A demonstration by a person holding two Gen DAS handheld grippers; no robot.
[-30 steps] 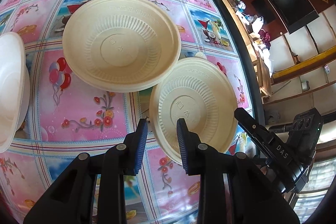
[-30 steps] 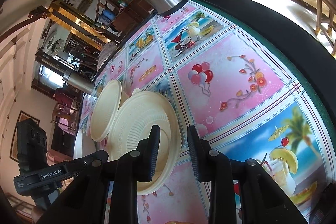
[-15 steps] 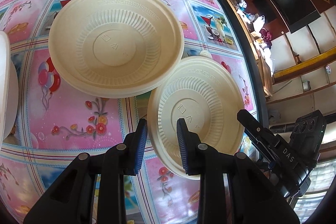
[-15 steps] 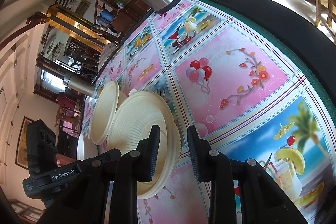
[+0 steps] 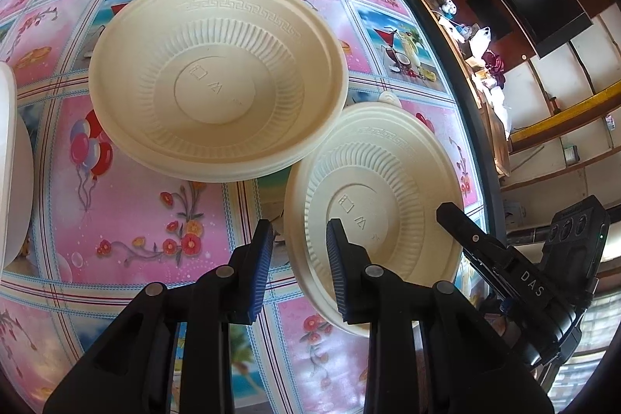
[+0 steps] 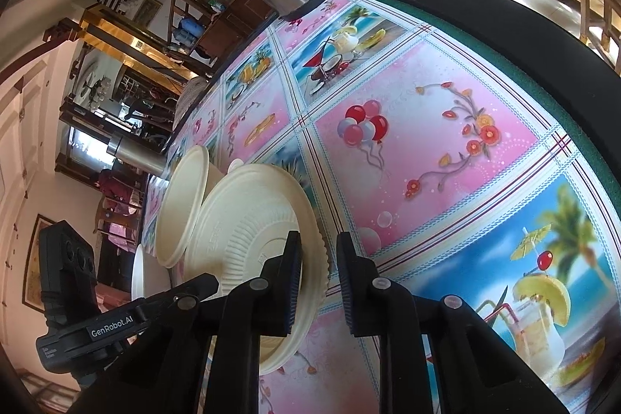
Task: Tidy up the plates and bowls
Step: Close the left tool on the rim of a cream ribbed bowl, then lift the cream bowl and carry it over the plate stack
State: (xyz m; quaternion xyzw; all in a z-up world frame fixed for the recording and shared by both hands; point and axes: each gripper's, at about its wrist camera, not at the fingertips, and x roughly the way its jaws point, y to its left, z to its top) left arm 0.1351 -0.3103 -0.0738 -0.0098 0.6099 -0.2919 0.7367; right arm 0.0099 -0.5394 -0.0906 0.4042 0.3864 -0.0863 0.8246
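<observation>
Right wrist view: right gripper closing astride the plate rim, not yet pinching; thin edge may slip free.

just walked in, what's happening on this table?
A person holds a gripper in each hand over a table with a picture tablecloth. Both grippers straddle opposite edges of the same cream ribbed plate: the left gripper at one rim, the right gripper at the far rim, its jaws closing with the rim between them. The plate lies flat. A cream bowl sits beside it, overlapping its edge, and another white dish shows at the picture's left edge.
</observation>
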